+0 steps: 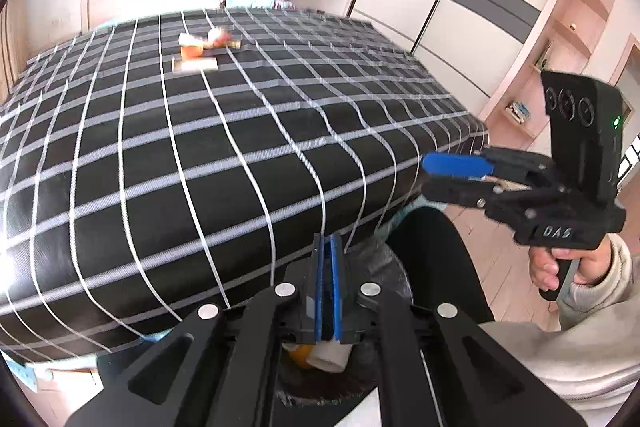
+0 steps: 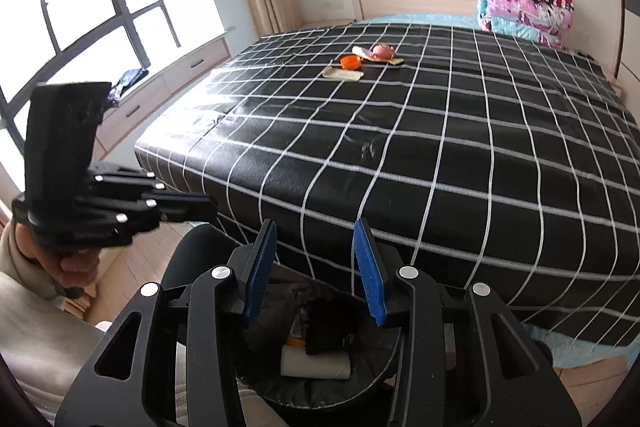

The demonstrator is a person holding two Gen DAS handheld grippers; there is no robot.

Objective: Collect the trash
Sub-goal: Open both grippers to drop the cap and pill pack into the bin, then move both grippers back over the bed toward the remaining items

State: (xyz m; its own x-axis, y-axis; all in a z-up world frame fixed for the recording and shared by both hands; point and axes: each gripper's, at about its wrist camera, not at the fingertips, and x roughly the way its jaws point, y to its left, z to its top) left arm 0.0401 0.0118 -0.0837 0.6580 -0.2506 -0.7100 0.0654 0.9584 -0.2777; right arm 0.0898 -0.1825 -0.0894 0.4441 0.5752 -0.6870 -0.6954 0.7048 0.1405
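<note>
While both grippers hang off the foot edge of the bed (image 2: 440, 155), the left gripper (image 1: 328, 259) has its blue pads pressed flat together with nothing between them, pointing up the bed from just past that edge. Over on the other side, the right gripper (image 2: 316, 267) has its pads spread wide, empty, tipped down over the bin (image 2: 320, 383).

Look at the left view: the right gripper (image 1: 436, 173) sits level off the bed's near right corner, seen side-on, and the right hand (image 1: 560, 267) wraps the handle from below. From the right view, the left gripper (image 2: 192, 207) pokes level toward the bed's near left corner, slightly blurred, left hand (image 2: 68, 267) underneath.

Trash on the bed lies well up toward the headboard edge, near the middle: a flat pale tray (image 2: 343, 75), an orange piece (image 2: 351, 62) just behind it, and a pink wad (image 2: 380, 51) beyond. The left view gives the same cluster (image 1: 202, 49) only as a smear.

Only the right view opens the bin: a white paper roll (image 2: 316, 365) lies at the bottom with dark scraps (image 2: 326, 327) above. The left view shows just a sliver of that roll (image 1: 330, 357) under its own fingers.
</note>
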